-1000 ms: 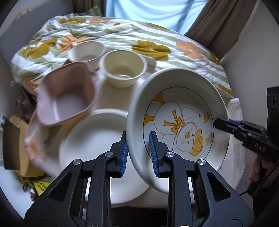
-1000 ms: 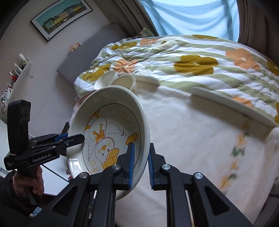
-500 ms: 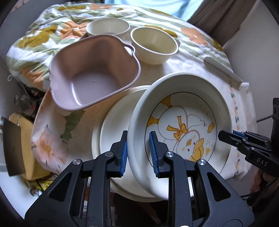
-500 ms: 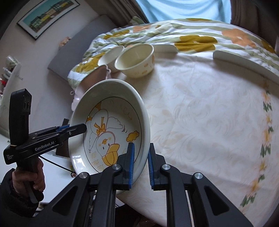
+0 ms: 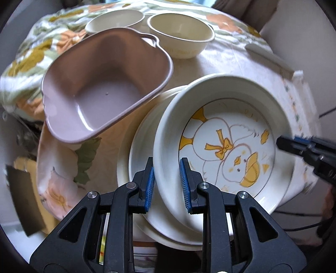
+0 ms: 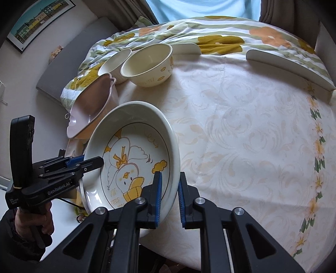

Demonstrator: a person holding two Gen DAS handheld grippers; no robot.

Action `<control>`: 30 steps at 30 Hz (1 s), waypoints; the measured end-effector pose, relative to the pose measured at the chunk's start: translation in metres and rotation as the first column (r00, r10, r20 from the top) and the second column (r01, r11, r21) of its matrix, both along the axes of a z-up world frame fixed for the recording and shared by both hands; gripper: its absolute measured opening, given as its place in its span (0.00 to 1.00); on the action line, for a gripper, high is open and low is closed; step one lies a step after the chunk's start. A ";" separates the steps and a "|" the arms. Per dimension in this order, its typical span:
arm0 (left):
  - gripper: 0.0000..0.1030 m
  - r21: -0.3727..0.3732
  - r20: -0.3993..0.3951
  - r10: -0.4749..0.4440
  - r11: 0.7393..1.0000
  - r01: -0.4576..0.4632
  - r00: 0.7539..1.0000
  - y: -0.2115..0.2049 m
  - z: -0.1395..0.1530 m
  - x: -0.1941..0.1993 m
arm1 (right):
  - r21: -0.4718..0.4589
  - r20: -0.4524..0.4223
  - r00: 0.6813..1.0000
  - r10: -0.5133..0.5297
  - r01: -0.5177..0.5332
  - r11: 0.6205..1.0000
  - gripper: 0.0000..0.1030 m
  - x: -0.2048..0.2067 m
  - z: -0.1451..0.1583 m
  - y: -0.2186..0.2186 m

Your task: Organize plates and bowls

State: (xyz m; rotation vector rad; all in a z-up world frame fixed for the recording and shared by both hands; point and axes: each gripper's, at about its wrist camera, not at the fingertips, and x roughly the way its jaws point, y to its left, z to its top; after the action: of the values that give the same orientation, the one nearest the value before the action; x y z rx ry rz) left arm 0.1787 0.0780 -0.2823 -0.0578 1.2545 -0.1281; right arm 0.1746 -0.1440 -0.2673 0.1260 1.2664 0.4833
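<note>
Left wrist: both grippers (image 5: 167, 185) (image 6: 169, 197) straddle duck bowl's (image 5: 222, 145) rim.

A cream tablecloth (image 6: 241, 130) with a flower border covers the table, a floral quilt (image 6: 210, 31) lies bunched beyond it, a framed picture (image 6: 40, 23) hangs on the wall, and curtains (image 6: 289, 12) flank the window.
</note>
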 end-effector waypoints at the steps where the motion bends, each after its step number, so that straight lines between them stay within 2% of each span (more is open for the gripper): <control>1: 0.20 0.024 0.007 -0.017 1.000 0.017 1.000 -0.003 0.001 -0.001 | -0.008 0.003 1.000 -0.002 0.002 1.000 0.13 0.000 0.000 0.001; 7: 0.20 0.182 0.060 -0.103 0.979 0.091 0.993 -0.022 0.004 -0.007 | -0.017 0.009 1.000 -0.024 0.024 1.000 0.13 -0.002 0.001 0.000; 12: 0.20 0.343 0.095 -0.191 0.928 0.148 0.977 -0.037 0.004 -0.018 | -0.044 0.031 0.999 -0.025 0.026 0.999 0.13 -0.007 0.002 0.004; 15: 0.20 0.403 0.107 -0.223 0.901 0.163 0.969 -0.042 0.002 -0.022 | -0.054 0.041 0.999 -0.025 0.027 0.998 0.13 -0.010 0.002 0.006; 20: 0.20 0.449 0.115 -0.243 0.877 0.168 0.963 -0.045 0.000 -0.025 | -0.066 0.046 0.999 -0.023 0.027 0.997 0.13 -0.011 0.000 0.010; 26: 0.20 0.470 0.118 -0.242 0.868 0.161 0.963 -0.044 0.001 -0.029 | -0.073 0.050 0.999 -0.021 0.024 0.997 0.13 -0.013 -0.001 0.014; 30: 0.20 0.488 0.123 -0.237 0.860 0.149 0.964 -0.042 0.002 -0.029 | -0.116 0.062 0.998 -0.010 0.017 0.993 0.13 -0.015 -0.004 0.021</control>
State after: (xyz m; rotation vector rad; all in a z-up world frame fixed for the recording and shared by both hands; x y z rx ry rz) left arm 0.1495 0.0364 -0.2807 0.5006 1.0784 0.0055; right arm 0.1594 -0.1230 -0.2714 0.0213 1.2295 0.3977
